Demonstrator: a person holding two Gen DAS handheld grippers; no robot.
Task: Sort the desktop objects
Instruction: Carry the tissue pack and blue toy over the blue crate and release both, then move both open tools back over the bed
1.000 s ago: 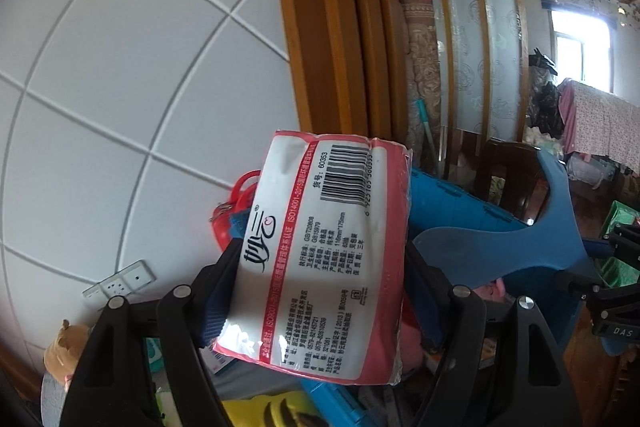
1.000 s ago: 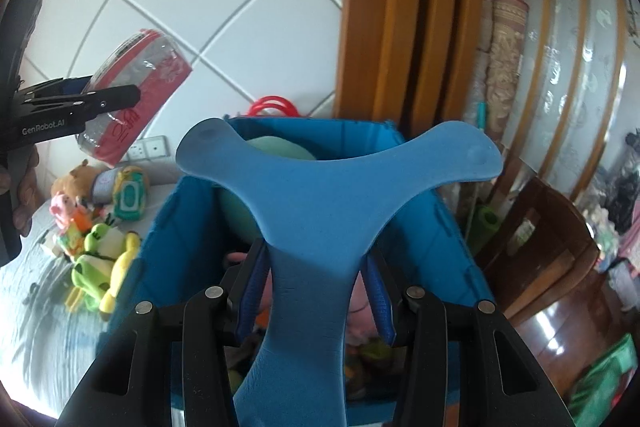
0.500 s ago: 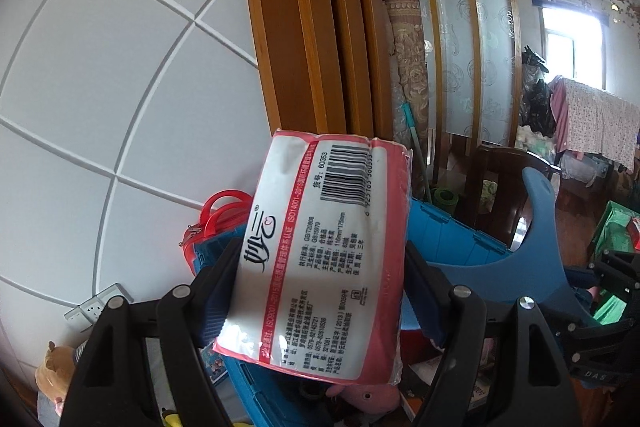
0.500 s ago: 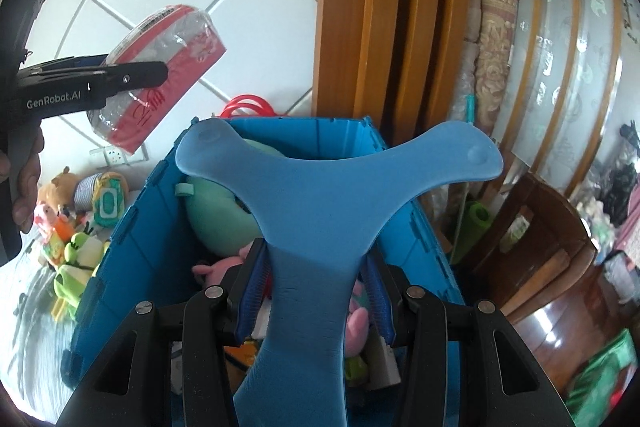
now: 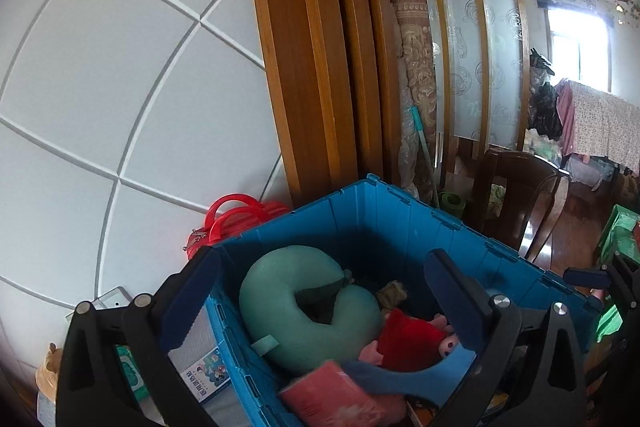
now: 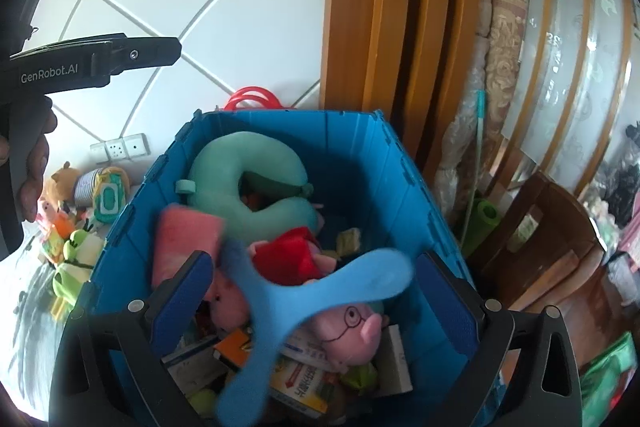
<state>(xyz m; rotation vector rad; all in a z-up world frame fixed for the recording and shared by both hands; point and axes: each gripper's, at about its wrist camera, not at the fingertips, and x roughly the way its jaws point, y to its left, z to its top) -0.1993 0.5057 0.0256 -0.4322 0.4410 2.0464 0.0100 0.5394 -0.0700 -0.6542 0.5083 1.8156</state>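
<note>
Both tongs, left (image 5: 320,311) and right (image 6: 316,291), are opening, empty, dropping the pink tissue pack (image 6: 186,243) and blue boomerang (image 6: 304,299) into the blue crate (image 6: 404,183); next, fetching toys (image 6: 74,247) from the surface (image 6: 32,291) beside the crate's left wall.

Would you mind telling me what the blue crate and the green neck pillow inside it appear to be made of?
Blue crate: rigid moulded plastic, likely; ribbed walls with a slight sheen. Green neck pillow: soft matte fabric over padding, apparently; rounded, creased, with a sewn tab.

Blue crate (image 6: 404,163) ribbed plastic; neck pillow (image 6: 240,183) matt cloth; door frame (image 5: 304,67) glossy wood.
</note>
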